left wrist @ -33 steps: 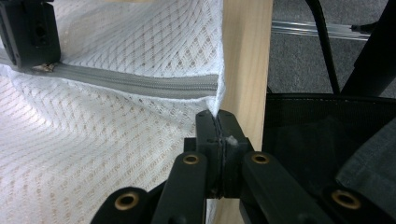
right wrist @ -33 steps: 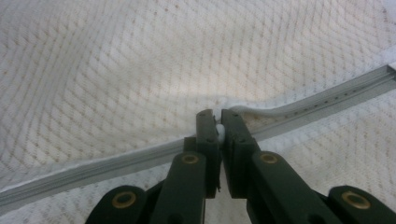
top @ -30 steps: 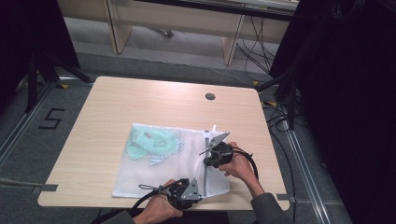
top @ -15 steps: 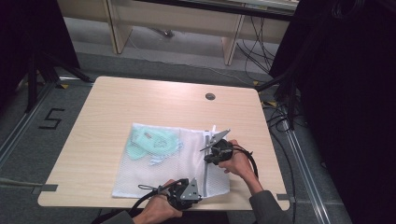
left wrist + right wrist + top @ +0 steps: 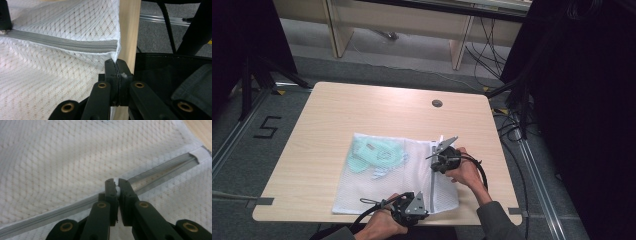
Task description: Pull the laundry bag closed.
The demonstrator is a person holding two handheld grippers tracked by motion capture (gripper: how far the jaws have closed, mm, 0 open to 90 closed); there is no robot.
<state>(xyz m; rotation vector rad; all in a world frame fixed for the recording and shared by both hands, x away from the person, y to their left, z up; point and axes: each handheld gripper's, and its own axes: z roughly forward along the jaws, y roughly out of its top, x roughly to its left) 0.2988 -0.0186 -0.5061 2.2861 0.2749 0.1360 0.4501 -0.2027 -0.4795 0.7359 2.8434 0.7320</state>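
Left hand-held gripper (image 5: pixel 424 197) pinching mesh bag (image 5: pixel 382 192) corner; wood table (image 5: pixel 362 110), grey carpet (image 5: pixel 242 150)

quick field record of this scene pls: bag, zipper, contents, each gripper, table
bag: white mesh laundry bag lying flat on the table
zipper: grey zipper running along the bag's right part
contents: pale green garment inside the bag
left gripper: left gripper shut on the bag's near corner at the zipper's end
right gripper: right gripper shut on a small white zipper pull, partway along the zipper
table: light wooden table, bag toward its near right side
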